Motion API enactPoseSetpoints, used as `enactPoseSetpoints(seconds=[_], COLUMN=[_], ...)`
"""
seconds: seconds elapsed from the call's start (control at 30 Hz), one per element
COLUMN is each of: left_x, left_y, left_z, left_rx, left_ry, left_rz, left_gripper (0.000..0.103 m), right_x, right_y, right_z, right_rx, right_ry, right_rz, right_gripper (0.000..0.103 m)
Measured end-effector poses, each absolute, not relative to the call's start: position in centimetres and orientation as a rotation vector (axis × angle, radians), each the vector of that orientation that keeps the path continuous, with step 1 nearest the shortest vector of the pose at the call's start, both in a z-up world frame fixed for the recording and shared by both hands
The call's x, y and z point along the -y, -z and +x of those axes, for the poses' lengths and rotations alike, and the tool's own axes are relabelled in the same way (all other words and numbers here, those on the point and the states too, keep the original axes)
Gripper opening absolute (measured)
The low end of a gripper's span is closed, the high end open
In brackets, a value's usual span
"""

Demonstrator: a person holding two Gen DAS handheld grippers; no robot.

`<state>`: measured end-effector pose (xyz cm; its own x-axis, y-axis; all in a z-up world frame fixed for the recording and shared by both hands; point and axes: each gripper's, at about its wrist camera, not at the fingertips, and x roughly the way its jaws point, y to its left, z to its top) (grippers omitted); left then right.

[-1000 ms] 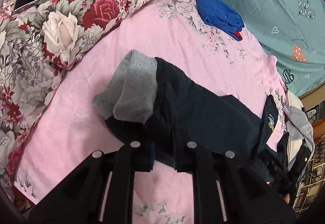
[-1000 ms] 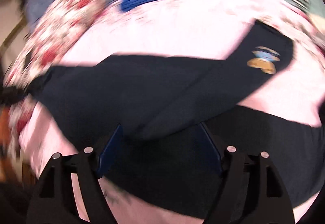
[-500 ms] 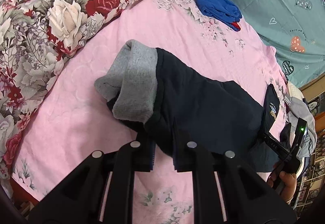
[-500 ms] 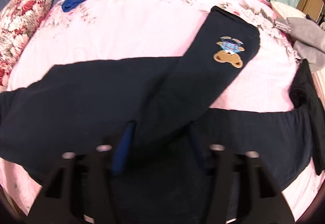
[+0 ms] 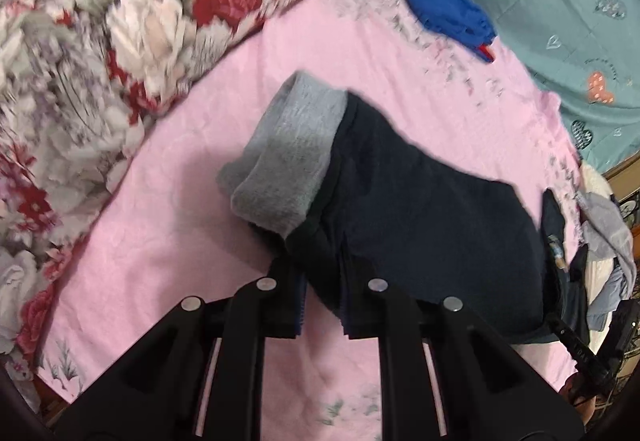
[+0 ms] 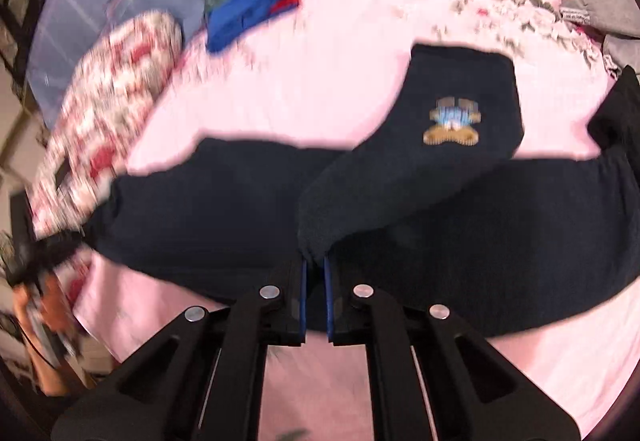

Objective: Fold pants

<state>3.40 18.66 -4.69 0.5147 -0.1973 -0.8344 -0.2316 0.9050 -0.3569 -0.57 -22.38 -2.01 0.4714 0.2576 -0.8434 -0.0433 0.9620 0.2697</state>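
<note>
Slippage is the main risk: dark navy fleece pants (image 6: 224,201) lie across the pink floral bedsheet (image 6: 320,81). Left gripper (image 5: 322,305) and right gripper (image 6: 314,297) each pinch thick folds, which may slide free when lifted.

Navy pants (image 6: 400,209) w/ bear patch, grey lining, spread on pink sheet.

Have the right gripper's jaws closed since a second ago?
Yes. The right gripper, whose jaws stood wide apart then, now pinches a fold of the dark pants over the pink sheet.
</note>
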Motion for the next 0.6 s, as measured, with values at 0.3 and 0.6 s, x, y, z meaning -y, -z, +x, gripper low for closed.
enactPoseSetpoints(seconds=[0.3, 0.6], left_x=[-20.3, -13.0], left_y=[0.4, 0.3], left_z=[1.5, 4.6], left_rx=[-0.858, -0.872], left_ry=[-0.19, 0.007], left_rz=[-0.333, -0.272], left_gripper=[0.063, 0.071], right_x=[25.5, 22.8], right_y=[-0.1, 0.7], right_z=[-0.3, 12.1], right_rx=[-0.974, -0.923], right_ry=[-0.062, 0.16], right_rz=[0.192, -0.061], right_gripper=[0.048, 0.064])
